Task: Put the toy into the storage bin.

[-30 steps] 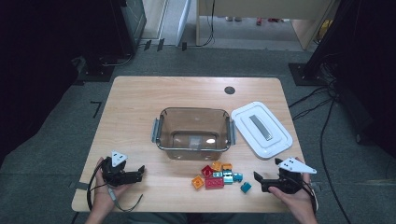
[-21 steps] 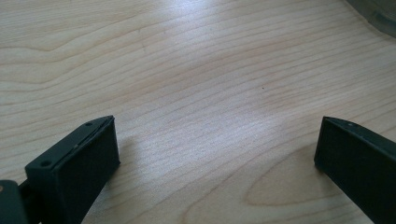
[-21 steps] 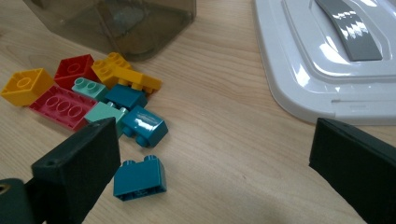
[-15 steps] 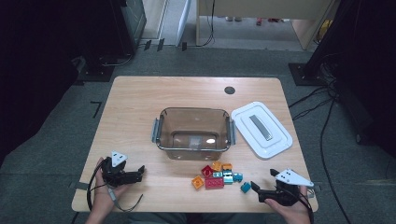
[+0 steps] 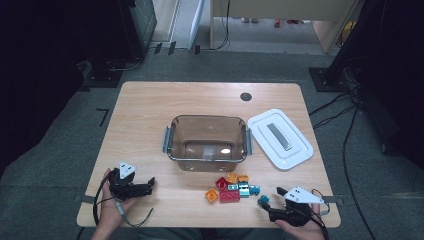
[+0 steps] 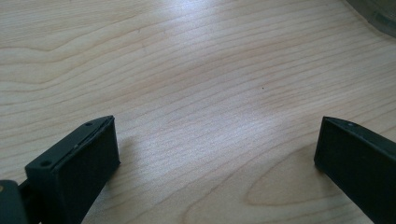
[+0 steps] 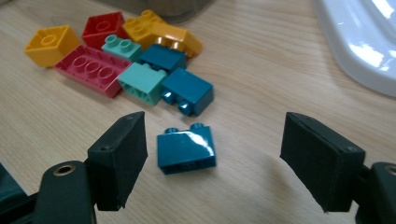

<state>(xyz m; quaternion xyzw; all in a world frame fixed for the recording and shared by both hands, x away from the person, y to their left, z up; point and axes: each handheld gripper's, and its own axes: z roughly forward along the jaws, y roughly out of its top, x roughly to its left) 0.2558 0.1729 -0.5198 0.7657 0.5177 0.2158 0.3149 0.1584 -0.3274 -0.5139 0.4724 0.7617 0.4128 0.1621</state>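
A dark teal brick point(image 7: 186, 150) lies alone on the wooden table point(image 5: 150, 115), a little apart from a pile of several coloured bricks point(image 5: 231, 187). My right gripper point(image 7: 215, 135) sits low at the table's front right, its jaws on either side of this brick point(image 5: 263, 200). The jaws have just been closing, and gaps still show between the pads and the brick, so the right gripper point(image 5: 273, 202) is open. At the front left my left gripper point(image 5: 149, 186) rests open on the table. Bare wood lies between the jaws of the left gripper point(image 6: 217, 135).
A clear brown container point(image 5: 206, 118) with metal handles stands mid-table with nothing in it. Its white lid point(image 5: 280, 137) lies to the right of it, and the lid's edge point(image 7: 359, 46) is near the right gripper. The pile holds a red flat brick point(image 7: 91, 70) and a yellow one point(image 7: 46, 44).
My right gripper has moved left and down to the lone teal brick, and its jaws have narrowed around it. The left gripper and the bricks have stayed put.
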